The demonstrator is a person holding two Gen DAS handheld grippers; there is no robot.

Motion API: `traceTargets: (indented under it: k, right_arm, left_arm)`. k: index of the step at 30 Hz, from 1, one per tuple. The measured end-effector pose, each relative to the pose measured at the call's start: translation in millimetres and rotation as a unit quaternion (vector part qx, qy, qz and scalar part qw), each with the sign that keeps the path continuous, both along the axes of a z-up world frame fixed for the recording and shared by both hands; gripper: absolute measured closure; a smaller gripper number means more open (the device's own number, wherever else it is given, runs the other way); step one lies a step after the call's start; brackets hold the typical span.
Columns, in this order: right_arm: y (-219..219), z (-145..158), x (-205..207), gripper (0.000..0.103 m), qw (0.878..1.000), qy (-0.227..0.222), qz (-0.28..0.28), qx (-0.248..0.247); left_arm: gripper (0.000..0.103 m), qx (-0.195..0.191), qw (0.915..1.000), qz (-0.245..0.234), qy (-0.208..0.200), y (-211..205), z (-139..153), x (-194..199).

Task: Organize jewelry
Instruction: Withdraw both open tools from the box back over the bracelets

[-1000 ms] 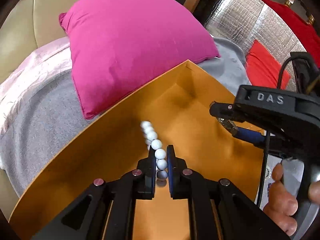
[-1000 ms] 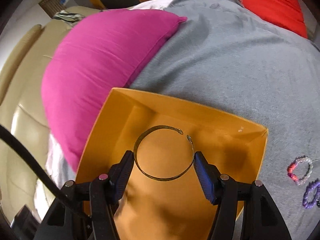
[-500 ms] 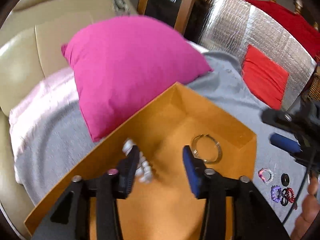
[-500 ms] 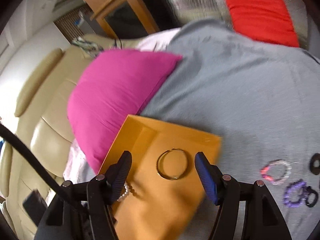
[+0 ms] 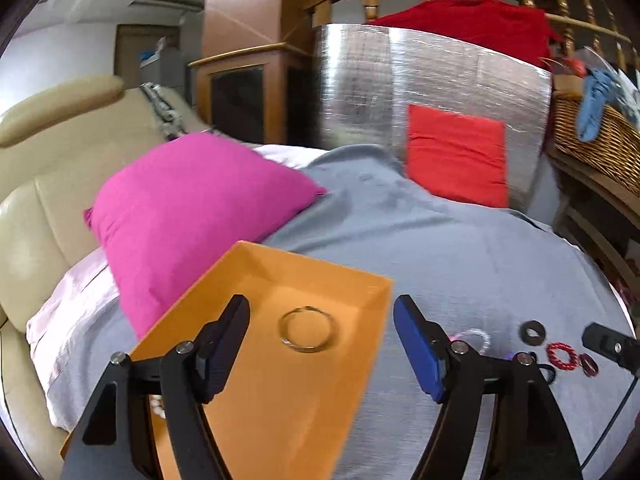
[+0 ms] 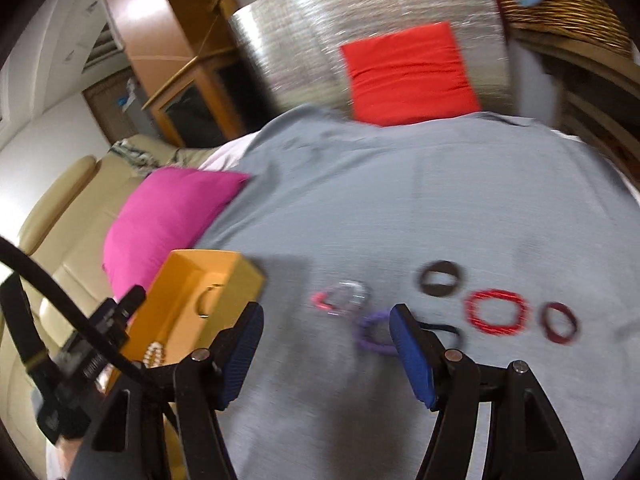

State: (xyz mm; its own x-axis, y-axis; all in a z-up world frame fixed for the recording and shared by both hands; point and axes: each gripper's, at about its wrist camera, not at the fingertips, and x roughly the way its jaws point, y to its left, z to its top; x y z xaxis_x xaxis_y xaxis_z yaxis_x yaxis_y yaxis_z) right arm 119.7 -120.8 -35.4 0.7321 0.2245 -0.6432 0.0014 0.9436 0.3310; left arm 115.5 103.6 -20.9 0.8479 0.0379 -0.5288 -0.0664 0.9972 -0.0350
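Hovering above the grey blanket-covered bed [image 6: 400, 208], both tongs are empty: the left tongs [image 5: 320, 348] are opening over the shallow orange cardboard box [image 5: 288, 400], nothing between their blue pads, and the right tongs [image 6: 326, 354] stand wide above the loose pieces. Inside the box, near its far end, lies the thin metal bangle [image 5: 307, 329]; the white bead strand [image 6: 154, 354] sits toward its near end. Unsorted pieces lie on the blanket just right of the box: a pink-and-clear beaded bracelet [image 6: 340, 298], a purple beaded bracelet [image 6: 374, 334], a dark ring-shaped band [image 6: 439, 279], a red twisted bracelet [image 6: 496, 312] and a maroon ring [image 6: 560, 322]. The risk ahead, as I judge it, is the soft blanket: pads pressing down could snag cloth or pinch two neighbouring bracelets at once, since the purple and pink ones almost touch.
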Motion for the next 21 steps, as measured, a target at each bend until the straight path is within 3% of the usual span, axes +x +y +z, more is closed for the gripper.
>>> traceTargets:
  k: [6, 12, 21]
  right_arm:
    - [-45, -20, -36, 0.034, 0.998, -0.025, -0.050, 0.001]
    - [-76, -50, -32, 0.034, 0.995, 0.033, -0.077, 0.048]
    - [-90, -50, -40, 0.034, 0.994, 0.046, -0.080, 0.056]
  left_arm:
    - [0.028, 0.013, 0.9997, -0.019, 0.004, -29, -4, 0]
    - [0.028, 0.048, 0.9980, -0.040, 0.007, -61, -13, -3]
    - [0.028, 0.057, 0.9956, -0.071, 0.021, -99, -22, -4]
